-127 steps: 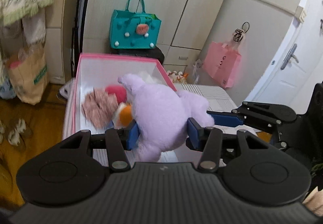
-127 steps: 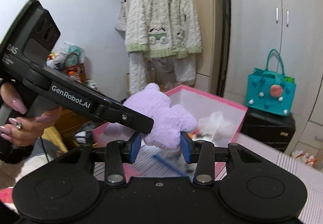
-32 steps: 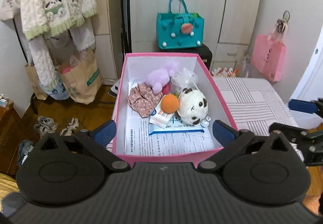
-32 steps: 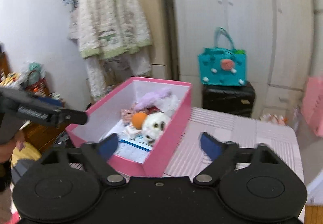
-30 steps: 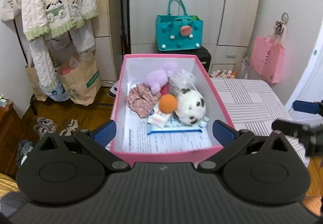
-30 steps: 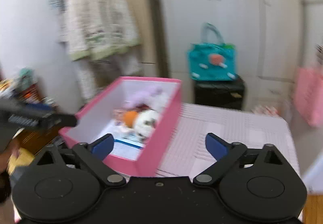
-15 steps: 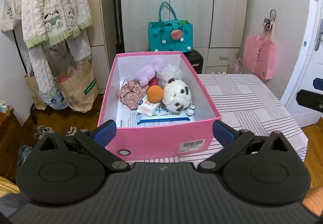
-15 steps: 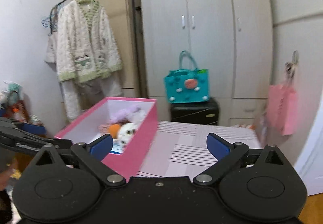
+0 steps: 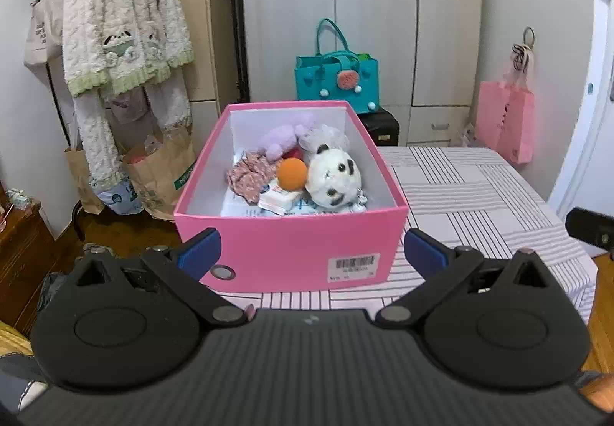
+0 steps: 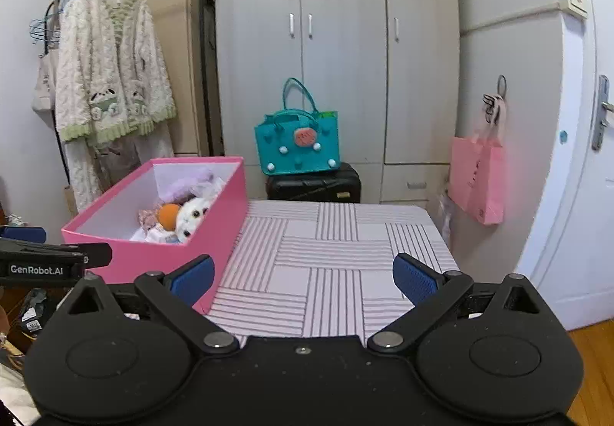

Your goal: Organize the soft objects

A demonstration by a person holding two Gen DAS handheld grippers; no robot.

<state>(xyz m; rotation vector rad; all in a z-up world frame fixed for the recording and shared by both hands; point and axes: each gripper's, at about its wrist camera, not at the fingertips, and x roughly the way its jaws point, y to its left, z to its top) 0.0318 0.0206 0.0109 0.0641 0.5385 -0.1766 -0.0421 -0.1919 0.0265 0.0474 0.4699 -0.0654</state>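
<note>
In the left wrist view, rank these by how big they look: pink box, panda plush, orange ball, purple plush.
1. pink box, by far the largest.
2. panda plush.
3. purple plush; it lies farther back and is partly hidden, so its rank against the panda is unsure.
4. orange ball, the smallest.

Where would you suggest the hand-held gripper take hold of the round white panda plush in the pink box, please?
Probably from above, across the rounded head of the white panda plush. It sits highest in the pink cardboard box, whose walls block side approaches. Close front-to-back: the orange ball presses against its left side.
</note>
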